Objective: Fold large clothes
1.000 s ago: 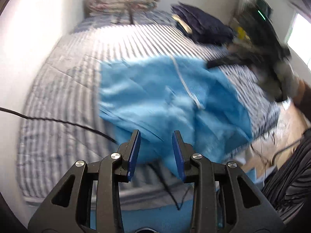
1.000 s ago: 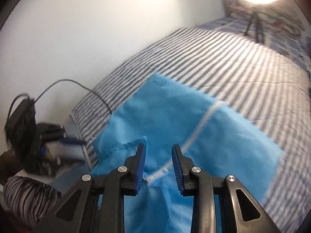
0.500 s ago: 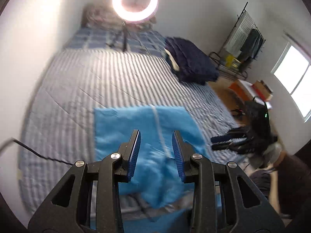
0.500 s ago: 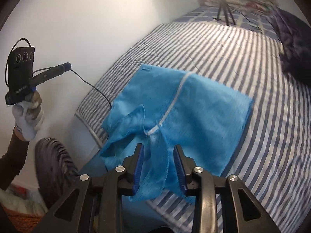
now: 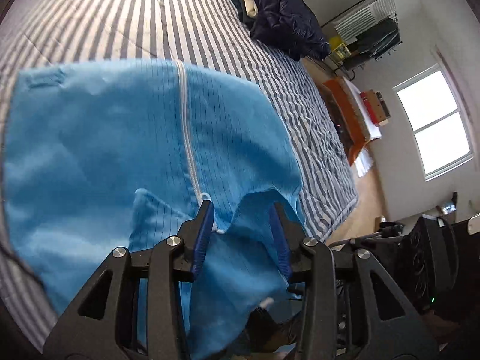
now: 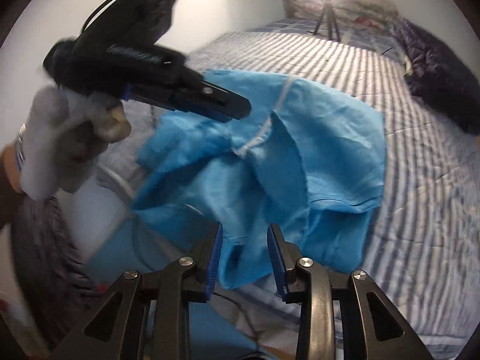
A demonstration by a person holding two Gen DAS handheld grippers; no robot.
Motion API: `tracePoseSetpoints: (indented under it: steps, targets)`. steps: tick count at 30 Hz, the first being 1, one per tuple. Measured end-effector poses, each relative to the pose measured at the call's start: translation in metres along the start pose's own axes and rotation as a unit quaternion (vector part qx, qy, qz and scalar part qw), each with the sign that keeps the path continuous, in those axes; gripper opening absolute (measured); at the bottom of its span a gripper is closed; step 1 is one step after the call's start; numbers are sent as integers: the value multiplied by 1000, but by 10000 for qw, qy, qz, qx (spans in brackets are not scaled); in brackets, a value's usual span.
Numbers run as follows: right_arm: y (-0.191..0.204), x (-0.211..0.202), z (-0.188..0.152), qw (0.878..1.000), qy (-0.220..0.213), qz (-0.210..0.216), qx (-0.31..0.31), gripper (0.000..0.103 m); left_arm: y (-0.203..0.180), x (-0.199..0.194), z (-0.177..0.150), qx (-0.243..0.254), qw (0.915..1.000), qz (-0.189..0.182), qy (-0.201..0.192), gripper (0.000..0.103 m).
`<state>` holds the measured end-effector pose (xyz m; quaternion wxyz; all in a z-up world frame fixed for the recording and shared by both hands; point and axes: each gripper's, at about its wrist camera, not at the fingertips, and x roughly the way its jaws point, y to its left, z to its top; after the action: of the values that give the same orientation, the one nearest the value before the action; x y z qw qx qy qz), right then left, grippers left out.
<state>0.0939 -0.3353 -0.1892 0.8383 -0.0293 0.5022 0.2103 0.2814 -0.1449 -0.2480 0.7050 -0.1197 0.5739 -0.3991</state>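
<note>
A big blue garment lay spread over the near side of the striped bed, its white zip running up the middle and its lower part bunched and spilling over the mattress edge toward the floor. From the right-hand camera the same garment looked rumpled, one flap standing up in a ridge and a folded hem lying across the quilt.

The left gripper hung just above the crumpled front edge near the end of the zip. Its jaws stood partly apart and were opening; loose folds showed in the gap, though the pads did not appear to press on them. The right gripper hovered over the overhanging cloth with its jaws at a narrow-to-middling gap, cloth visible behind them but nothing pinched that I could make out.

In the right view the left gripper came in blurred from the left, carried by a gloved hand, reaching over the garment.

Further off, a dark quilted jacket lay heaped at the bed's far side. A ring light on a tripod glared at the head end. A clothes rack, a window and an orange box stood beyond the bed.
</note>
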Motion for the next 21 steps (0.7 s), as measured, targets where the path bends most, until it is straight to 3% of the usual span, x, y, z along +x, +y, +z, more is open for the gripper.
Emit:
tracePoseSetpoints:
  steps: [3, 11, 16, 20, 21]
  targets:
    - [0, 2, 1, 9997, -9, -231, 4, 31, 3, 12, 2, -78, 9991, -409, 94, 39]
    - [6, 14, 5, 9969, 174, -703, -301, 25, 16, 27, 15, 92, 9988, -411, 242, 39]
    - [6, 15, 1, 9960, 229, -806, -315, 23, 26, 29, 10, 13, 9970, -702, 323, 39]
    - [11, 19, 2, 9938, 269, -950, -516, 19, 18, 29, 6, 243, 9961, -763, 362, 39]
    - [13, 20, 1, 9938, 272, -937, -533, 18, 17, 30, 6, 229, 9959, -802, 350, 35]
